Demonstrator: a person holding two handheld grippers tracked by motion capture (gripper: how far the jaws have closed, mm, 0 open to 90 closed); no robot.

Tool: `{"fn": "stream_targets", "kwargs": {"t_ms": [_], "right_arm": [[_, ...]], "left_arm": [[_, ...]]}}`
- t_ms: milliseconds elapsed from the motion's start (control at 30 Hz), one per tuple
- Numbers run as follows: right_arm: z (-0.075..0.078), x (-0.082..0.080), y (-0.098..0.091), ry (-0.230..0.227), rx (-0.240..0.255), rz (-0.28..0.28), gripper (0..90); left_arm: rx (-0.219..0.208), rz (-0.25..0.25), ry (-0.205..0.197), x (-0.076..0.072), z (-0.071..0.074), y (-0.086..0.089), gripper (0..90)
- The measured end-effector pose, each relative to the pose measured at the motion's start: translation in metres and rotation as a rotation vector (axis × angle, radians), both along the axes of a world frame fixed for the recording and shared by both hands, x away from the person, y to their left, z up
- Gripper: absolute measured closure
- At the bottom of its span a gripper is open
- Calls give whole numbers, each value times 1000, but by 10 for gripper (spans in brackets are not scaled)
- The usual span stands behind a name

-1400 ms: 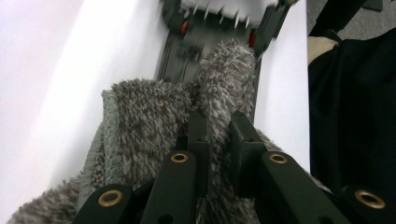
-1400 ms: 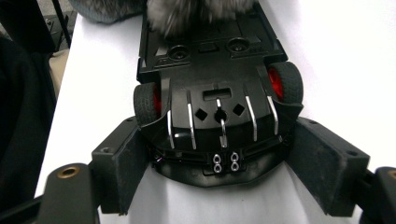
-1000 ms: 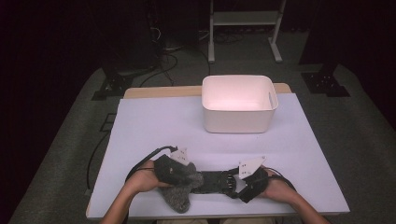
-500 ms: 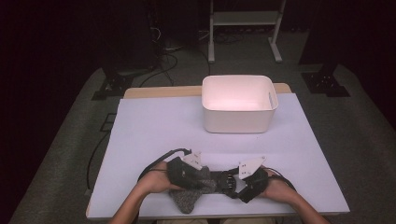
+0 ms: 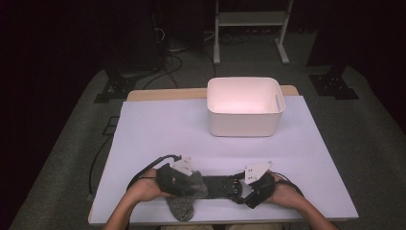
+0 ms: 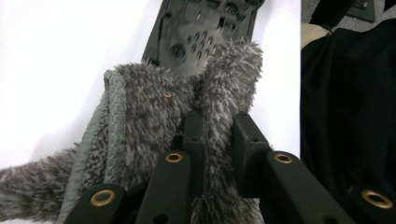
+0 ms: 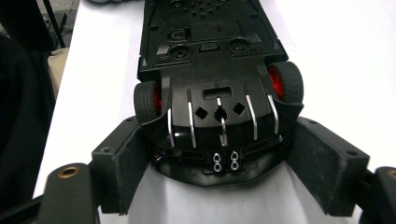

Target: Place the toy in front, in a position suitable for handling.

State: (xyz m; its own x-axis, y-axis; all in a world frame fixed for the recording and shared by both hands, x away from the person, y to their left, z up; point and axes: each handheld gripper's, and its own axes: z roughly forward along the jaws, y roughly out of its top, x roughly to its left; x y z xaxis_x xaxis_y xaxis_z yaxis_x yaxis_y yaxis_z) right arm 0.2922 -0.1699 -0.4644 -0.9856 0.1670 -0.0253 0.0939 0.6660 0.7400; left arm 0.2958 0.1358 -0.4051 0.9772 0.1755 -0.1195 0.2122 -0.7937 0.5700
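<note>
Cloth (image 5: pixel 184 199) shifted rightward onto car (image 5: pixel 218 187); we clamp left gripper (image 6: pixel 218 135) on cloth, right gripper (image 7: pixel 219 161) on car end; car's length runs between grippers.

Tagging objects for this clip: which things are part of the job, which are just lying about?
In use:
- black toy car with red-hubbed wheels, underside up
- grey fluffy microfibre cloth
- left hand-held gripper, shut on the cloth
- right hand-held gripper, clamping the car's end

Lying about:
- white rectangular plastic bin
- white-topped table
</note>
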Motion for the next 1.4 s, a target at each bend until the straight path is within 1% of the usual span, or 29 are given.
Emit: {"fn": "stream_targets", "kwargs": {"t_ms": [100, 233, 333, 400, 500, 533, 667, 767, 833, 900, 933, 1033, 1067, 1100, 1167, 1200, 1267, 1400], "right_arm": [[0, 0, 0, 0, 1, -1, 220], [0, -1, 0, -2, 1, -1, 220], [0, 0, 0, 0, 0, -1, 220], [0, 0, 0, 1, 0, -2, 232], [0, 0, 0, 3, 1, -2, 232], [0, 0, 0, 3, 1, -2, 232], [0, 1, 0, 4, 1, 2, 232], [0, 0, 0, 1, 1, 1, 232], [0, -1, 0, -2, 0, -1, 232], [0, -1, 0, 0, 1, -3, 232], [0, -1, 0, -1, 1, -3, 232], [0, -1, 0, -4, 2, -1, 232], [0, -1, 0, -4, 2, -1, 232], [0, -1, 0, -3, 2, -1, 232], [0, -1, 0, -1, 1, -1, 232], [0, -1, 0, 0, 1, -1, 232], [0, 0, 0, 2, 2, -1, 232], [0, 0, 0, 0, 0, 0, 232]], "left_arm": [[-7, 16, 7, 2, -1, 5, 778], [3, 28, 1, 8, 0, 4, 778], [3, 36, -2, 13, 2, 0, 778], [9, 47, -14, 18, 3, -4, 778], [7, 58, -10, 28, 4, -8, 777], [-5, 63, -5, 30, 4, -10, 778], [-20, 33, 6, 31, 5, -22, 778], [-14, 2, 3, 29, 5, -35, 777], [-8, 0, -3, 29, 6, -36, 777], [-6, 11, -7, 31, 7, -33, 776], [-5, 26, -11, 31, 7, -30, 776], [8, 69, -14, 34, 7, -14, 773], [21, 86, -15, 35, 6, -8, 773], [18, 106, -12, 36, 5, -3, 773], [1, 127, 5, 37, 3, 7, 773], [0, 132, 9, 38, 2, 10, 773], [-14, 136, 16, 38, 1, 13, 773], [-29, 127, 23, 38, 1, 10, 773]]}}
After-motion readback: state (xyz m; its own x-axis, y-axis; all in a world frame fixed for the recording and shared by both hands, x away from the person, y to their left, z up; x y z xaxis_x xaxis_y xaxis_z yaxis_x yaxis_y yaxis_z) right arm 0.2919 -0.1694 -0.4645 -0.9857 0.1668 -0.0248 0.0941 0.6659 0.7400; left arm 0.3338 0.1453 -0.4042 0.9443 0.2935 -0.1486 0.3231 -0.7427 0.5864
